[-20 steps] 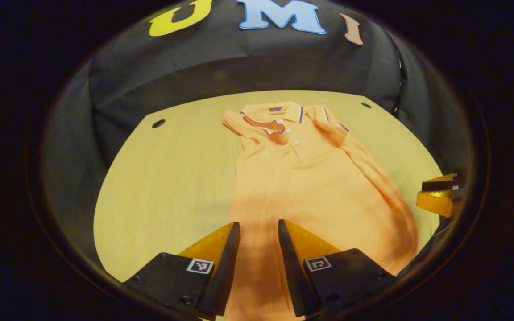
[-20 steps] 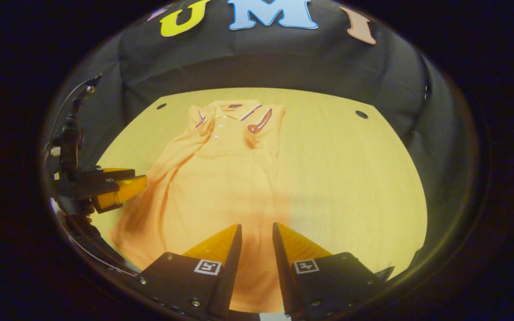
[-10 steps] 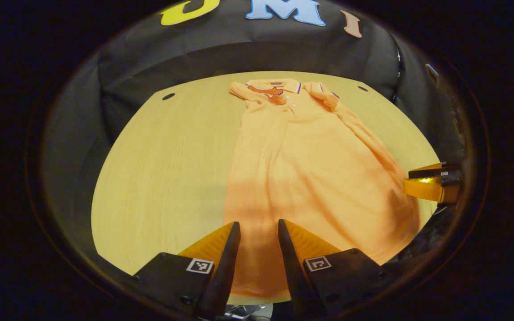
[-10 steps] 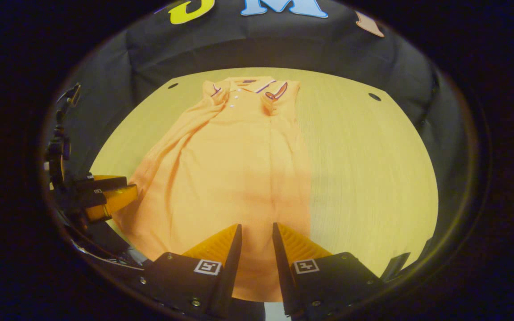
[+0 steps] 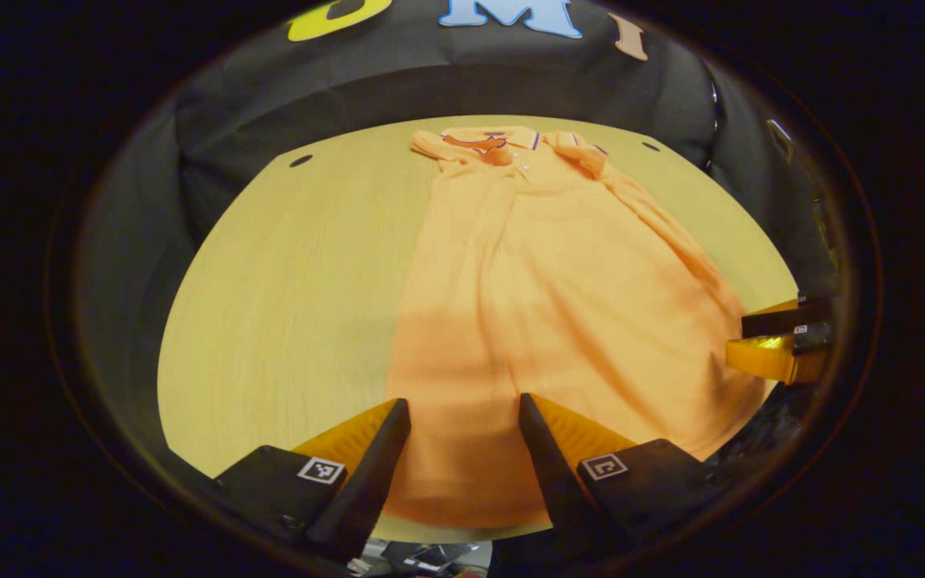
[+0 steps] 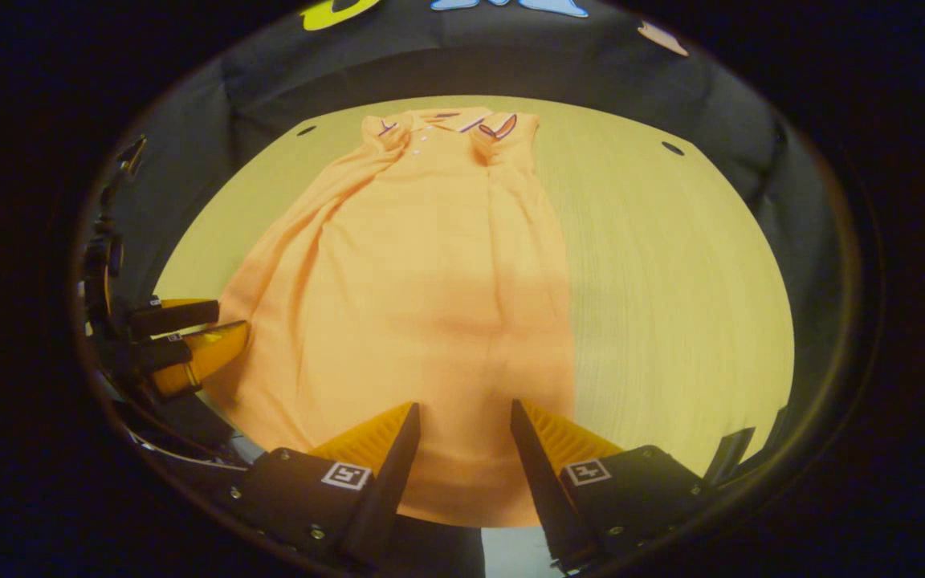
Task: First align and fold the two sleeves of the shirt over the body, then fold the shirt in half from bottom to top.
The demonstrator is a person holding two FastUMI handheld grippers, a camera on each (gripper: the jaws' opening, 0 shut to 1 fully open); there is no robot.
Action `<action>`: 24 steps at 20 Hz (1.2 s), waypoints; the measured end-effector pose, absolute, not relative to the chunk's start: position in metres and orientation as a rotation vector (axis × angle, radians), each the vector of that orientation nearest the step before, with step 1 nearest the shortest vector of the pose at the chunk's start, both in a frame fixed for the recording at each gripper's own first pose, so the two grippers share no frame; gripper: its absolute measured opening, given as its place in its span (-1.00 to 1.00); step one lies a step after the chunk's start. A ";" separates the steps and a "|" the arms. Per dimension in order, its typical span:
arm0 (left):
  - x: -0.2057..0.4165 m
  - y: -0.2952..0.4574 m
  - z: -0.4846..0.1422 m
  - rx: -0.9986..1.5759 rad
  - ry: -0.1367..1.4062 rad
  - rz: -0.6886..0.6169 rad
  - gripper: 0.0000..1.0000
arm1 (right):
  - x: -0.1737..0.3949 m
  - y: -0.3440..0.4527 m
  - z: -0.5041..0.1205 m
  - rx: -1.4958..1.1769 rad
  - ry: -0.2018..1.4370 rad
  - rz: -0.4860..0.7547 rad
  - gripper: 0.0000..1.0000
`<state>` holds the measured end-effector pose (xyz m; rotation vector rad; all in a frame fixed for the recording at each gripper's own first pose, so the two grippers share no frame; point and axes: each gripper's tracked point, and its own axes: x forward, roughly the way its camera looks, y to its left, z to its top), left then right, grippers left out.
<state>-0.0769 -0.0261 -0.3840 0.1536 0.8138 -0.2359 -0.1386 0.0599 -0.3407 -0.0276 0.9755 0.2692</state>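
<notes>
1. Here is the orange shirt (image 5: 543,281), laid flat on the pale wooden counter (image 5: 286,281), collar at the far edge at twelve o'clock and hem at the near edge at six.
2. In the left gripper view, the left tool (image 5: 462,413) hangs over the hem at six o'clock, jaws spread wide with bare cloth between them and nothing gripped.
3. Over at three o'clock in that same view, the right tool (image 5: 776,341) sits by the shirt's lower corner; from this angle I cannot tell its gap.
4. Switch to the right gripper view: the right tool (image 6: 458,413) is above the hem (image 6: 446,498) at six o'clock, jaws wide, empty, cloth showing through the gap.
5. At nine o'clock there, the left tool (image 6: 189,341) pokes in beside the shirt's (image 6: 414,281) lower edge, touching or just beside the cloth; I cannot tell which.
6. Both sleeves lie folded in over the body; one folded sleeve (image 6: 294,233) runs as a long ridge from the shoulder down at ten o'clock.
7. The collar (image 6: 450,122) with its dark trim lies at twelve o'clock, buttons showing below it.
8. The counter (image 6: 671,289) is bare wood from two to four o'clock.
</notes>
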 end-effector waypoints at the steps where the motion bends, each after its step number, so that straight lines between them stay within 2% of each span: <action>1: -0.077 -0.025 -0.383 0.153 0.808 -0.237 0.83 | -0.140 0.059 -0.344 -0.037 0.984 0.266 0.38; 2: -0.077 -0.026 -0.384 0.148 0.805 -0.234 0.84 | -0.143 0.058 -0.350 -0.048 1.000 0.261 0.45; 4: -0.076 -0.027 -0.384 0.142 0.807 -0.229 0.83 | -0.141 0.056 -0.352 -0.073 0.990 0.251 0.46; 5: -0.077 -0.027 -0.385 0.141 0.815 -0.224 0.86 | -0.144 0.056 -0.352 -0.087 0.991 0.249 0.41; 8: -0.076 -0.029 -0.384 0.129 0.829 -0.201 0.83 | -0.145 0.056 -0.352 -0.081 0.974 0.241 0.43; 10: -0.076 -0.031 -0.385 0.130 0.827 -0.198 0.83 | -0.146 0.056 -0.351 -0.081 0.955 0.244 0.38; 11: -0.074 -0.033 -0.383 0.135 0.818 -0.205 0.91 | -0.145 0.056 -0.351 -0.084 0.951 0.246 0.38; 13: -0.075 -0.041 -0.385 0.143 0.802 -0.243 0.80 | -0.147 0.056 -0.350 -0.079 0.950 0.251 0.43; 14: -0.076 -0.046 -0.385 0.160 0.794 -0.263 0.55 | -0.145 0.057 -0.349 -0.070 0.943 0.250 0.26; 15: -0.078 -0.049 -0.385 0.174 0.786 -0.278 0.39 | -0.143 0.058 -0.351 -0.061 0.940 0.249 0.02; 16: -0.077 -0.049 -0.385 0.182 0.785 -0.278 0.10 | -0.143 0.060 -0.351 -0.040 0.939 0.252 -0.31; 17: -0.078 -0.050 -0.389 0.167 0.776 -0.289 0.07 | -0.143 0.062 -0.350 -0.022 0.945 0.248 -0.59; 18: -0.073 -0.050 -0.386 0.160 0.785 -0.275 -0.17 | -0.144 0.061 -0.351 -0.016 0.957 0.243 -0.86; 19: -0.072 -0.046 -0.383 0.152 0.778 -0.257 -0.41 | -0.143 0.061 -0.351 -0.015 0.972 0.235 -0.86; 20: -0.073 -0.045 -0.384 0.133 0.792 -0.241 -0.81 | -0.143 0.062 -0.351 -0.018 0.983 0.230 -0.86; 22: -0.072 -0.045 -0.382 0.133 0.794 -0.220 -0.87 | -0.144 0.063 -0.347 -0.016 0.979 0.236 -0.86; 23: -0.072 -0.046 -0.383 0.150 0.785 -0.222 -0.87 | -0.147 0.063 -0.345 -0.010 0.977 0.239 -0.99; 24: -0.074 -0.048 -0.382 0.151 0.786 -0.221 -0.87 | -0.145 0.065 -0.349 -0.001 0.980 0.244 -0.99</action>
